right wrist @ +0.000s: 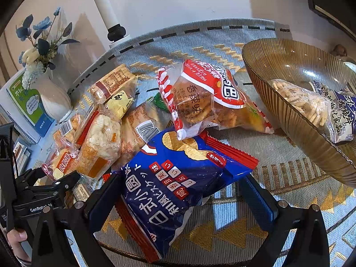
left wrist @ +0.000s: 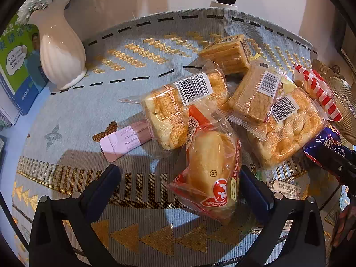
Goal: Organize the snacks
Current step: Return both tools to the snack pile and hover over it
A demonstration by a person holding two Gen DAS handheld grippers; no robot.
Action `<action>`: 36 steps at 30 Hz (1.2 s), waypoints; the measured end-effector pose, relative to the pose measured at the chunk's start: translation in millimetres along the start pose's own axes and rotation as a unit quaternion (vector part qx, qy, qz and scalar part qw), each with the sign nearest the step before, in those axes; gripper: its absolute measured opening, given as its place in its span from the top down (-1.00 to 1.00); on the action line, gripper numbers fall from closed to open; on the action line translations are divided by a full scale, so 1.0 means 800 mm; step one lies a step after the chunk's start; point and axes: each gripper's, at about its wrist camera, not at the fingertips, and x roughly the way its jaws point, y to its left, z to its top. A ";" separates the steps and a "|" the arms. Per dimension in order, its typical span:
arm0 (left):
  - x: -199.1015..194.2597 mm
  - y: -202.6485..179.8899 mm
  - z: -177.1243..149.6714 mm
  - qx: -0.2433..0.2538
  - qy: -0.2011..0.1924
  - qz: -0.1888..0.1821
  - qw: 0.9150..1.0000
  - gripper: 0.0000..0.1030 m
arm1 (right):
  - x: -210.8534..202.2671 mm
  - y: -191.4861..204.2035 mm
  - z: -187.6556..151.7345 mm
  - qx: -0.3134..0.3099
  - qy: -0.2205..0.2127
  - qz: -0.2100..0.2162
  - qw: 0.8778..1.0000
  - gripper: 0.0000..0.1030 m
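Your right gripper point(right wrist: 178, 198) is spread around the blue foil chip bag point(right wrist: 175, 184), which lies between its 2 fingers. Your left gripper point(left wrist: 180, 191) is spread; the clear-wrapped bread roll point(left wrist: 211, 166) touches its right finger.

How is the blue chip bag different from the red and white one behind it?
The blue chip bag is opaque with chips pictured on it; the red and white bag has a clear window showing real snacks. The blue one sits between the right gripper fingers; the red one lies free, overlapping its top. Both are sealed.
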 end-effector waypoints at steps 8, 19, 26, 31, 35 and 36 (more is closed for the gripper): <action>0.000 0.000 0.000 0.000 0.000 0.000 1.000 -1.00 | -0.001 -0.002 0.001 0.000 0.000 0.000 1.000 -1.00; 0.000 0.000 0.000 0.000 0.000 0.000 1.000 -1.00 | -0.002 -0.002 0.001 0.000 0.001 0.000 1.000 -1.00; 0.000 0.000 0.000 0.000 0.000 0.000 1.000 -1.00 | -0.003 -0.002 0.000 0.000 0.001 0.000 1.000 -1.00; 0.000 0.000 0.000 0.000 0.000 0.000 1.000 -1.00 | -0.002 -0.001 0.001 0.000 0.001 0.000 1.000 -1.00; 0.000 0.000 0.000 0.000 0.000 0.000 1.000 -1.00 | -0.002 -0.002 0.001 0.000 0.001 0.000 1.000 -1.00; 0.000 0.000 0.000 0.000 0.000 0.000 1.000 -1.00 | -0.001 -0.001 0.001 0.000 0.001 0.000 1.000 -1.00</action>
